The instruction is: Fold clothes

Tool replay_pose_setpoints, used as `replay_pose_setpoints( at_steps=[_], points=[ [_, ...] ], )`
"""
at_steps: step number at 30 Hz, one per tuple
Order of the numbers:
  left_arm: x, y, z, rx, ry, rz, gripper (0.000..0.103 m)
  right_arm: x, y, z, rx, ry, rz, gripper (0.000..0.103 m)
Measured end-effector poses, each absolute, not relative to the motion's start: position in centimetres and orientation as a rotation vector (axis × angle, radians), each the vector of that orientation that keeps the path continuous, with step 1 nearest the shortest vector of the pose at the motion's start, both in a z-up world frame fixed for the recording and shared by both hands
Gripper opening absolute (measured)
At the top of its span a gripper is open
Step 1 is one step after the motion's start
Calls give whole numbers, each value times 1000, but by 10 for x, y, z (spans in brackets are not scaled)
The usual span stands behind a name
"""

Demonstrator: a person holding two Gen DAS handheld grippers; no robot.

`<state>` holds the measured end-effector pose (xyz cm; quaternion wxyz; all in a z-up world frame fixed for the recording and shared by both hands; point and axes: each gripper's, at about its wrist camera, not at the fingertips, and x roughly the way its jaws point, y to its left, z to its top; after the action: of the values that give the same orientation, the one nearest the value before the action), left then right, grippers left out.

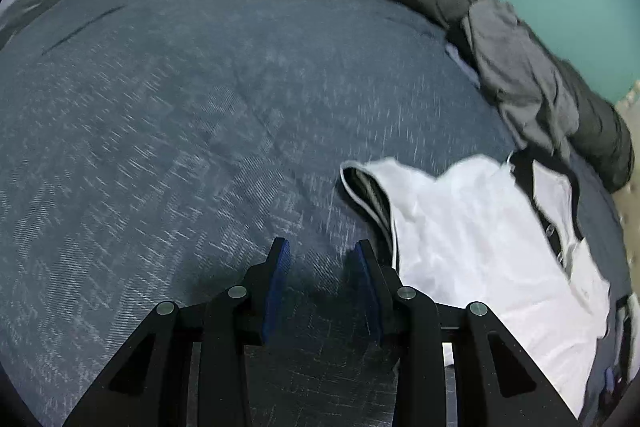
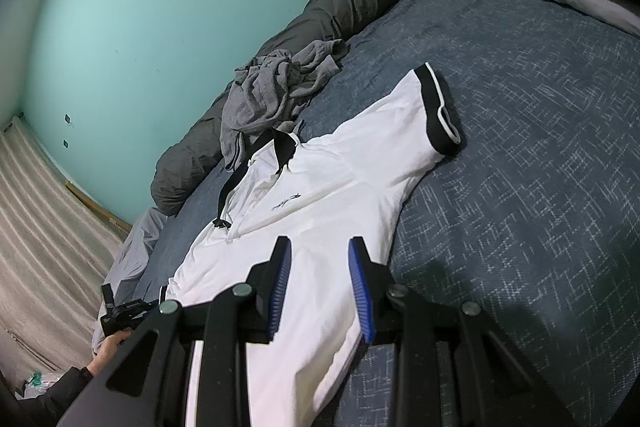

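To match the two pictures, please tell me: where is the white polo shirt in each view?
Left wrist: white polo shirt lies lower right, beside the open left gripper.
Right wrist: centre, running under the right gripper.
Shared landmark: crumpled grey garment.

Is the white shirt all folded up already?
No, the white shirt lies spread flat on the blue bedspread, one black-trimmed sleeve stretched out.

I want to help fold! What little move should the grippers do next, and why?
Probably move the left gripper over to the black-trimmed sleeve of the white polo shirt. Its jaws are open over bare blue bedspread, holding nothing, and that sleeve lies spread out, unfolded.
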<state>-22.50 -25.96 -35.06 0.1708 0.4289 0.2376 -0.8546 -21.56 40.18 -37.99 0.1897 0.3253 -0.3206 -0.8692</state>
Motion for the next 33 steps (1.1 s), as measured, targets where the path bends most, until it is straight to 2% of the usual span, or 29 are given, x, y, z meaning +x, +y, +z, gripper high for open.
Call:
replay_pose_setpoints(
  at_steps=[11, 19, 20, 21, 22, 33],
  points=[
    [-247, -225, -349, 1273, 608, -2497, 37, -216, 401, -381, 919, -903, -2442, 29],
    [-256, -235, -355, 1240, 744, -2481, 37, -216, 401, -381, 922, -908, -2439, 29],
    [-257, -236, -356, 1237, 755, -2480, 27, -216, 400, -381, 921, -907, -2440, 29],
    [-258, -236, -357, 1238, 751, -2480, 9, -216, 400, -381, 920, -907, -2440, 29],
    [-260, -236, -357, 1239, 748, -2482, 3, -216, 400, -381, 919, -907, -2441, 29],
    [-243, -256, -324, 1216, 701, -2510, 1, -215, 401, -380, 914, -912, -2437, 29]
  ],
)
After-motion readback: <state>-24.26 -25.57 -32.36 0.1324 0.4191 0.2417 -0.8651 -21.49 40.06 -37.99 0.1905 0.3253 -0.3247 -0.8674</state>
